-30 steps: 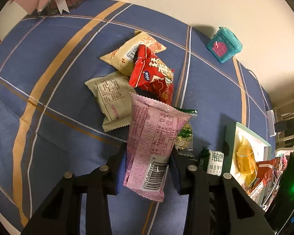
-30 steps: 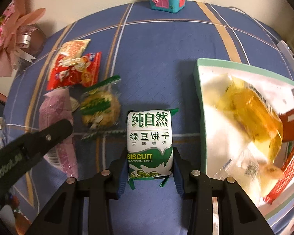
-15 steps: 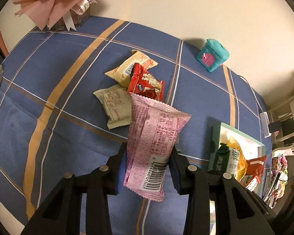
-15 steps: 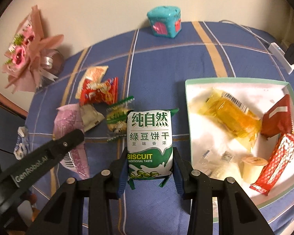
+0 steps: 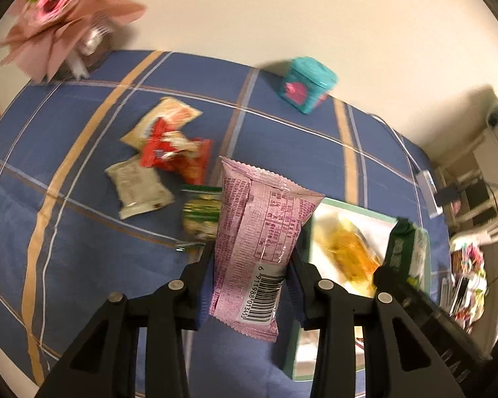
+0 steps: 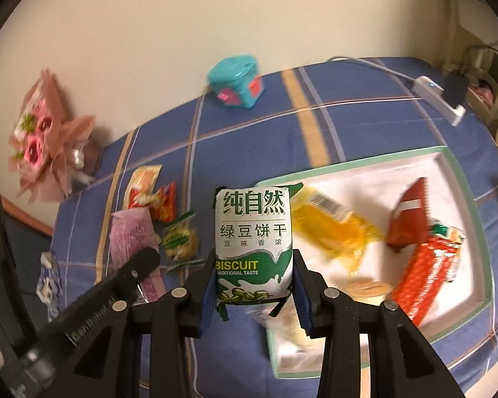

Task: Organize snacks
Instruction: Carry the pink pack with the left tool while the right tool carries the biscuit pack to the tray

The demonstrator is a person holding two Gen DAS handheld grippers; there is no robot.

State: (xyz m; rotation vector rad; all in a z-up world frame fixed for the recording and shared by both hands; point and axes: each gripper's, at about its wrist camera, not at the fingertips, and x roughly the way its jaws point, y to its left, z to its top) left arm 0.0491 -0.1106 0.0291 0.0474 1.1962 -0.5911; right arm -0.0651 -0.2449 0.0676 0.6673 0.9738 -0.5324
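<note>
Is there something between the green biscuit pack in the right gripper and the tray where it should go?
Nothing visible blocks it. The biscuit pack is held just left of the tray, whose white floor has open space.

Cream wall (image 6: 215, 16), blue plaid tablecloth (image 5: 83, 248), cluttered shelves (image 5: 481, 199)

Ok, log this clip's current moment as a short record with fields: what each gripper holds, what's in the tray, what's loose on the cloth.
left gripper: jaws shut on the pink snack packet
right gripper: jaws shut on the green biscuit pack
tray: holds a yellow packet, a dark red packet, a red-patterned bar; other items too blurred to name
loose on tablecloth: beige packet, red packet, orange-and-cream packet, green-striped clear wrapper
background: teal toy house, pink bouquet
</note>
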